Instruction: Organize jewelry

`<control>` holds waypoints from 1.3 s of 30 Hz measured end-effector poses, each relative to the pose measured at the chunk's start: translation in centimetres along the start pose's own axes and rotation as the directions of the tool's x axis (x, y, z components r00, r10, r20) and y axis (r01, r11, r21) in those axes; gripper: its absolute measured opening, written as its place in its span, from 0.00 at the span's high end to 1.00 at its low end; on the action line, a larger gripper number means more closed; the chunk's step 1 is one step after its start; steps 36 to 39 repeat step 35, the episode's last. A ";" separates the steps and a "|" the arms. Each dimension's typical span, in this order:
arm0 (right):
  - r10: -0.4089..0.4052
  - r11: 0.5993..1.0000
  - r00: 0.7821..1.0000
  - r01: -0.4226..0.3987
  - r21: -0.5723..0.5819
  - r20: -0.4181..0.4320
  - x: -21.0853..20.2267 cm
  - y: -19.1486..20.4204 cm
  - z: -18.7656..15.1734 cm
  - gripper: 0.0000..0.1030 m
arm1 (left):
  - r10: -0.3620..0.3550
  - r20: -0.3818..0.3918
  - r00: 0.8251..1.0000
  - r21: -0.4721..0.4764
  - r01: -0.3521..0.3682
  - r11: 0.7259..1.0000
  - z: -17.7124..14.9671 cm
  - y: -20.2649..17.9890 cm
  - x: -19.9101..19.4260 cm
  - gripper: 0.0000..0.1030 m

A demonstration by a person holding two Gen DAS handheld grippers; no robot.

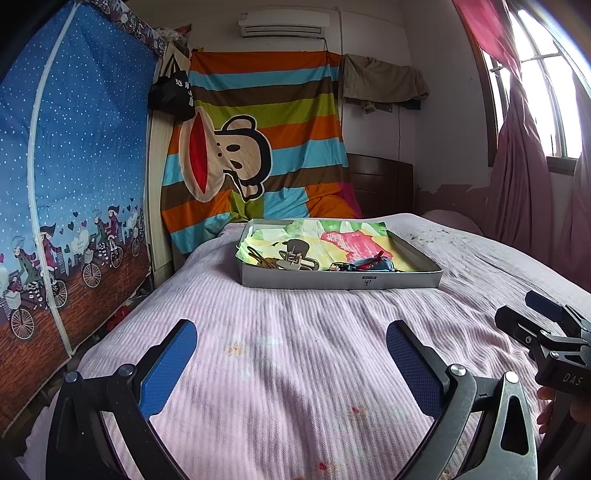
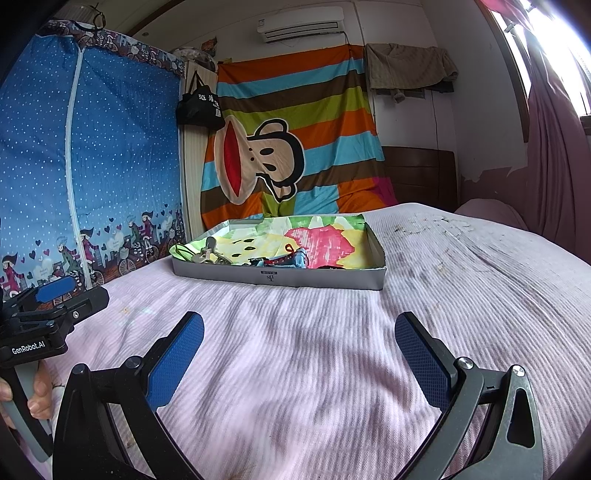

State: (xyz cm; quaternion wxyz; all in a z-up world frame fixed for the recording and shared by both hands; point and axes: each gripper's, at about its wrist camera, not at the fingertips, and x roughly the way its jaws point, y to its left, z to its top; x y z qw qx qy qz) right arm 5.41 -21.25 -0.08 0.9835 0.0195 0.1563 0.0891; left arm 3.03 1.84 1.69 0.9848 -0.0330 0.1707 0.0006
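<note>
A bed (image 1: 295, 332) with a pale pink ribbed cover fills the lower part of both views. Behind it hang a blue dotted wardrobe cover (image 1: 74, 166) on the left and a striped sheet (image 1: 266, 147) printed with a cartoon monkey; an air conditioner (image 1: 283, 24) sits high on the wall, and pink curtains (image 1: 517, 166) hang by the window on the right.

Toward the far side of the bed lies a shallow grey tray (image 1: 343, 281) lined with a bright painted cloth (image 1: 351, 240). The jewelry is inside it, bunched along the near wall: a tan claw clip (image 1: 295, 260) on the left part, and a tangle of blue and red pieces (image 1: 369, 265) beside it toward the middle. Single items in the tangle are too small to tell apart.

The left tongs (image 1: 291, 354) hover over the bare cover, well short of the tray, blue pads wide apart and holding nothing. The right tongs (image 2: 299, 347) hover likewise, spread wide and empty. Each pair shows at the edge of the other's view, and fingers (image 2: 37, 398) grip the left handle.
</note>
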 end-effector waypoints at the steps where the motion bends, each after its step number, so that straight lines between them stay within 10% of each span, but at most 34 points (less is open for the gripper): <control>1: 0.000 1.000 1.000 0.000 0.000 0.000 0.0 -0.1 0.0 0.01 | 0.001 0.000 1.000 0.001 -0.001 1.000 -0.1 -0.2 -0.1 0.00; 39: -0.001 1.000 1.000 0.001 -0.003 0.000 0.0 0.1 0.0 0.01 | 0.008 0.003 1.000 0.005 -0.008 1.000 -0.3 0.8 1.3 0.00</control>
